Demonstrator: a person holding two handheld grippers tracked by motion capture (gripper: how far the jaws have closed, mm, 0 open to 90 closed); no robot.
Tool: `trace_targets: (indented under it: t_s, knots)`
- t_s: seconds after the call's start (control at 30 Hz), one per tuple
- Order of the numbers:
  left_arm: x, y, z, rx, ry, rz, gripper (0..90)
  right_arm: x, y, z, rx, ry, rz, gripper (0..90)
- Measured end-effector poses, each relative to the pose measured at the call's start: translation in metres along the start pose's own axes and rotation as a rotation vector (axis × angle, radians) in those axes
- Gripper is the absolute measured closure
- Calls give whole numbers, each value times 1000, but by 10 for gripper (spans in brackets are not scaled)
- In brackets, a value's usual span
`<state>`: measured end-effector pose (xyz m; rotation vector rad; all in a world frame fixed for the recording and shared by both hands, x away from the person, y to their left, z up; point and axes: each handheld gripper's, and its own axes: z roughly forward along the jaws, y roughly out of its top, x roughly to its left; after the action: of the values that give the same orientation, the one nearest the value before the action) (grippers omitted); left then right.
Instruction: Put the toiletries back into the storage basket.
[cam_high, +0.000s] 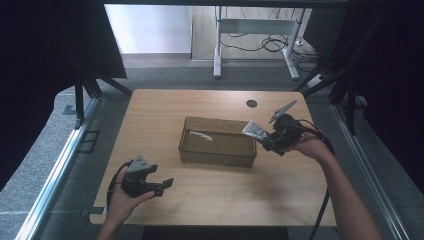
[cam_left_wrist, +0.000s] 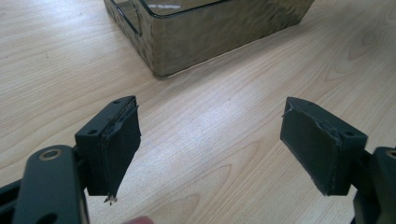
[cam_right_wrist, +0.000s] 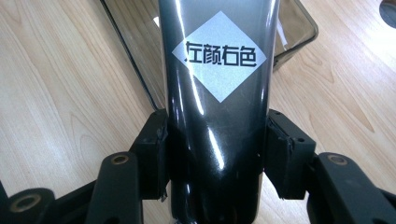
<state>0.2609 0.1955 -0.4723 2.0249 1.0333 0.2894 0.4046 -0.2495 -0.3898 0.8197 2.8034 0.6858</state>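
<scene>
— Tube (cam_right_wrist: 217, 93): dark, glossy, gripped by right claw (cam_right_wrist: 217, 158) above the smoky box's (cam_high: 218, 149) right end.
— Left claw (cam_left_wrist: 210, 144)?
— Wide open, empty, low over table (cam_left_wrist: 210, 116). Next, probably lowering into box.

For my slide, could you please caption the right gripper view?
Right gripper clamps a glossy black tube with a silver diamond label, above the smoky bin.

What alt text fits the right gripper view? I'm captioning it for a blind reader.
The right gripper clamps a glossy black tube bearing a silver diamond label with Chinese characters. Beyond lie a smoky transparent bin and the wooden table.
</scene>
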Motion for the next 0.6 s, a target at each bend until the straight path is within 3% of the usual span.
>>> trace_targets:
  t_s: [0.6]
  knots:
    - [1,0,0,-2,0,-1,204,-3,22,7,8,29,-53,473]
